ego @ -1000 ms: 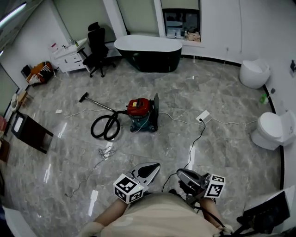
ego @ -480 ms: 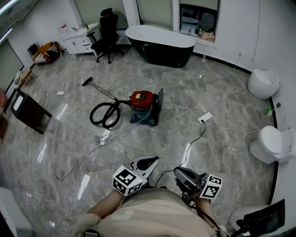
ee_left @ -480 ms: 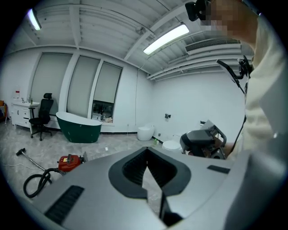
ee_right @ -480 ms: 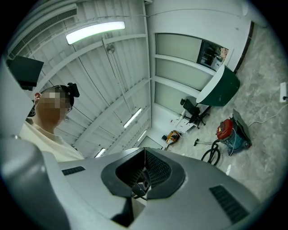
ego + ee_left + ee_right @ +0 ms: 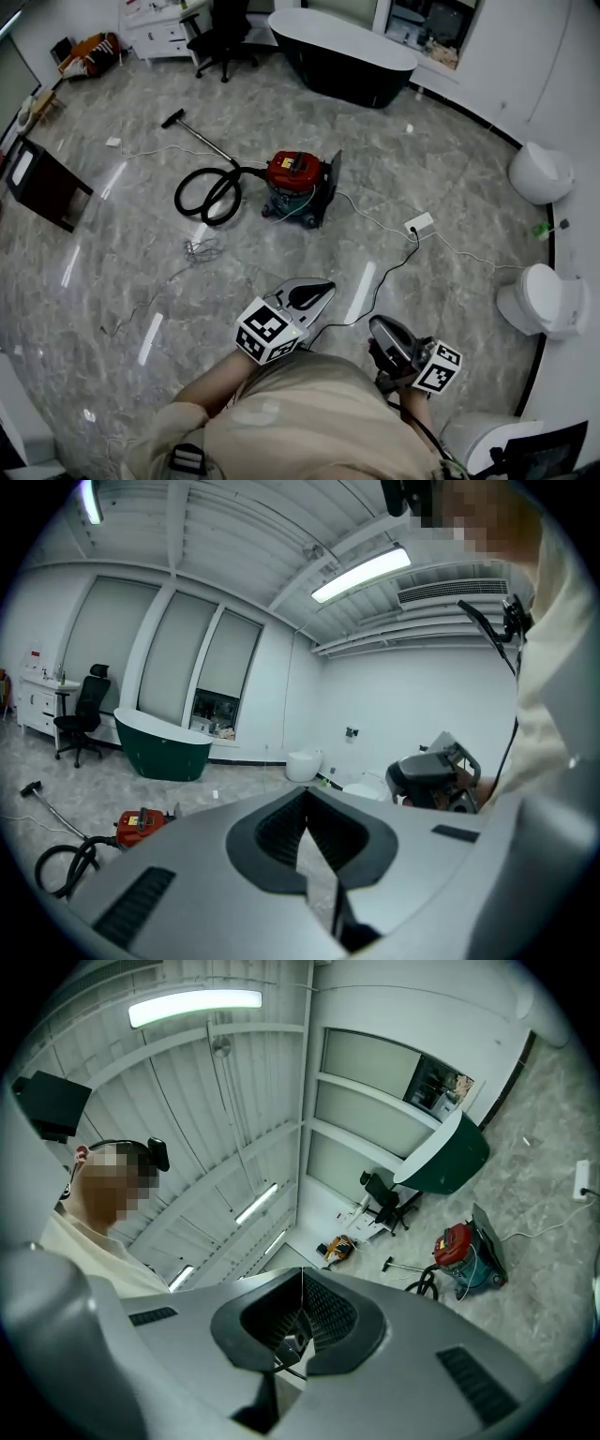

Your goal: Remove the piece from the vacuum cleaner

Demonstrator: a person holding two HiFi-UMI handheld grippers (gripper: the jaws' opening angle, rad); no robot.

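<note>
Vacuum cleaner (image 5: 295,178) well away, details too small, hose (image 5: 178,199) looped beside

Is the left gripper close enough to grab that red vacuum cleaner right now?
Probably not yet. The left gripper is held near the person's body, and the vacuum cleaner stands well ahead across the floor. Nothing seems to block the way, so walking closer should do it.

Glossy, polished marble-look floor (image 5: 450,178) (mirror-bright in streaks) under a smooth red plastic-looking vacuum cleaner (image 5: 292,170).
</note>
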